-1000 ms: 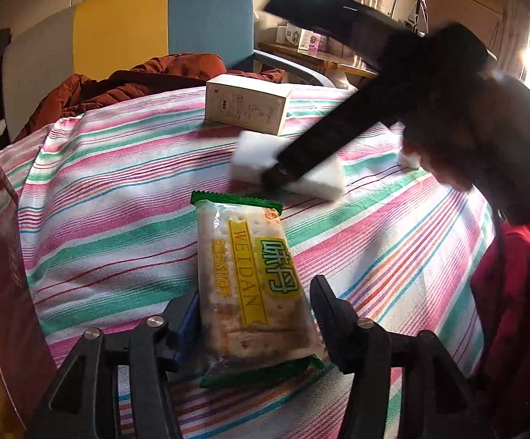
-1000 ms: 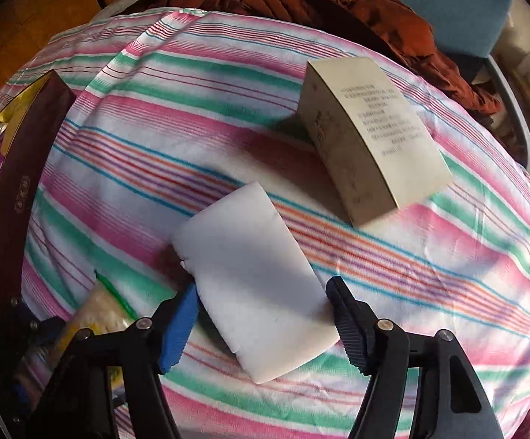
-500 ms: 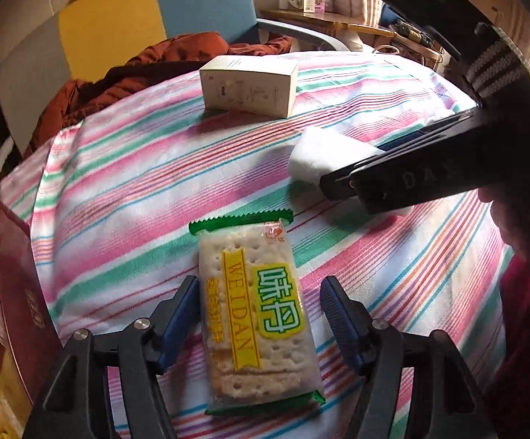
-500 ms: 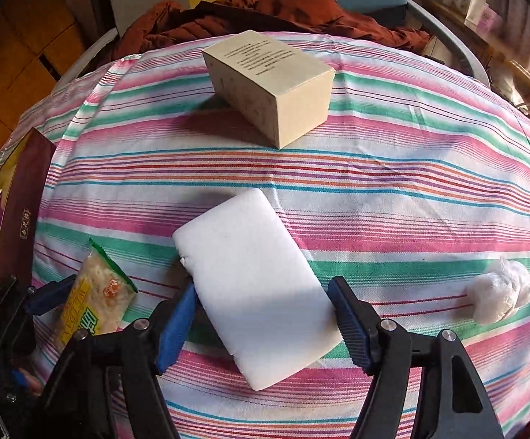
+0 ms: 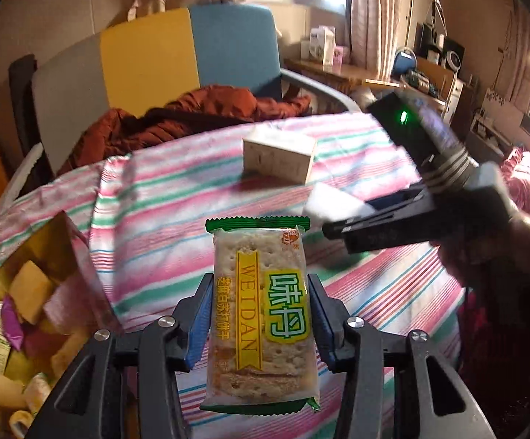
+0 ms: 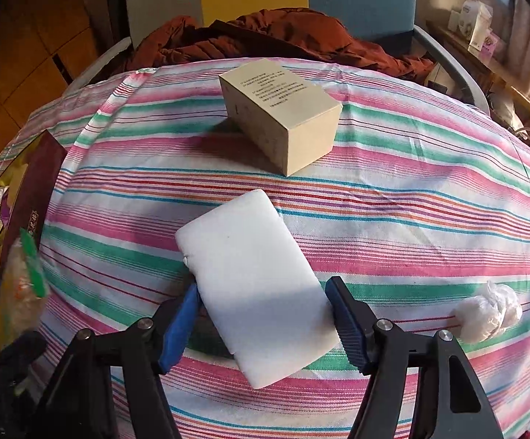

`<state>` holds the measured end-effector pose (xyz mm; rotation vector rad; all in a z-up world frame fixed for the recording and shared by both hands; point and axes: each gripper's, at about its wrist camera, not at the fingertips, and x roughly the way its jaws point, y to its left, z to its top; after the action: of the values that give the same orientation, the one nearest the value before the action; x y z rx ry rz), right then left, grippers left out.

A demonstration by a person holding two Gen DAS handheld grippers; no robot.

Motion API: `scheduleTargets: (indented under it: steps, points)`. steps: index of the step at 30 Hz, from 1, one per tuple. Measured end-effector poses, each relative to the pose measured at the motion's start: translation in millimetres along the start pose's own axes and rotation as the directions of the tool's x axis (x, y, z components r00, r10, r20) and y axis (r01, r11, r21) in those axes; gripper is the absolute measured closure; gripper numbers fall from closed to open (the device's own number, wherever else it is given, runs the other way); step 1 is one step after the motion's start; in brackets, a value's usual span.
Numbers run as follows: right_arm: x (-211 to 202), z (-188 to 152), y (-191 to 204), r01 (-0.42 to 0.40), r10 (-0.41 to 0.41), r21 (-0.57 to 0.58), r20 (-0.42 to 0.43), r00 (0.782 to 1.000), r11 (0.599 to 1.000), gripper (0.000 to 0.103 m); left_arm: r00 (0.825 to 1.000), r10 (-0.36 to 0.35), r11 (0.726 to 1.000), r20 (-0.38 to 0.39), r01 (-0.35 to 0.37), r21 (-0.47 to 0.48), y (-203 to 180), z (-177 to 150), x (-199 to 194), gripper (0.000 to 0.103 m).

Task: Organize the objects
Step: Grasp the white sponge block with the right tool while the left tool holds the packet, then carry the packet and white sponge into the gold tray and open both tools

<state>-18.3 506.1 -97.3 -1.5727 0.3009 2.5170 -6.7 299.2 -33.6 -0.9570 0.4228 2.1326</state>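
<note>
Left tongs [image 5: 257, 323] had just been closing and now gripped the cracker pack [image 5: 261, 314] by its long sides, clear of the striped counter [image 5: 162, 197]. Its long axis ran straight out along the tongs' line, green seal foremost. Judged destination: the open box [image 5: 27, 314] of snacks to the pack's left at the counter edge, nearer the left hand than the right.

Right tongs [image 6: 263, 323] straddled the white block [image 6: 254, 285], which lay flat on the counter, long axis skewed to the tongs' line. The left pad touched its edge; whether the right pad pressed I could not tell.

Beyond it stood the carton [image 6: 283, 120], well apart. A crumpled white wad [image 6: 488, 311] lay right of the right tongs.

The pack was transparent, crackers visible, yellow-green label, undamaged.
</note>
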Motion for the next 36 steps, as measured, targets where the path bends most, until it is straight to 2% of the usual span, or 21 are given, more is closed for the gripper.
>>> scheduleTargets:
  steps: [5, 10, 14, 23, 27, 31, 36]
  points:
    - [3, -1, 5, 0.007, -0.008, -0.012, -0.006, 1.000, 1.000, 0.034, 0.997, 0.041, 0.999, 0.065, -0.039, -0.033, 19, 3, -37, 0.055]
    - [5, 0, 10, -0.008, 0.008, -0.002, -0.018, 1.000, 1.000, 0.034, 0.994, 0.071, 0.994, 0.083, -0.063, -0.094, 43, -4, -61, 0.055]
    - [-9, 4, 19, -0.053, 0.053, 0.029, 0.005, 0.999, 0.998, 0.034, 0.993, 0.085, 0.986, 0.087, -0.072, -0.150, 64, -15, -73, 0.055]
    - [-48, 11, 92, -0.184, 0.184, -0.013, 0.087, 0.979, 0.983, 0.034, 0.991, 0.104, 0.958, 0.084, -0.078, -0.275, 112, -44, -92, 0.055]
    - [-61, 12, 132, -0.256, 0.260, -0.045, 0.111, 0.959, 0.966, 0.034, 0.983, 0.159, 0.925, 0.095, -0.115, -0.362, 153, -64, -113, 0.055]
    - [-67, 11, 173, -0.332, 0.339, -0.071, 0.118, 0.933, 0.940, 0.034, 0.968, 0.233, 0.879, 0.097, -0.167, -0.446, 192, -88, -136, 0.055]
    - [-59, 16, 225, -0.377, 0.388, -0.115, 0.094, 0.917, 0.919, 0.034, 0.945, 0.319, 0.804, 0.077, -0.226, -0.550, 238, -124, -164, 0.055]
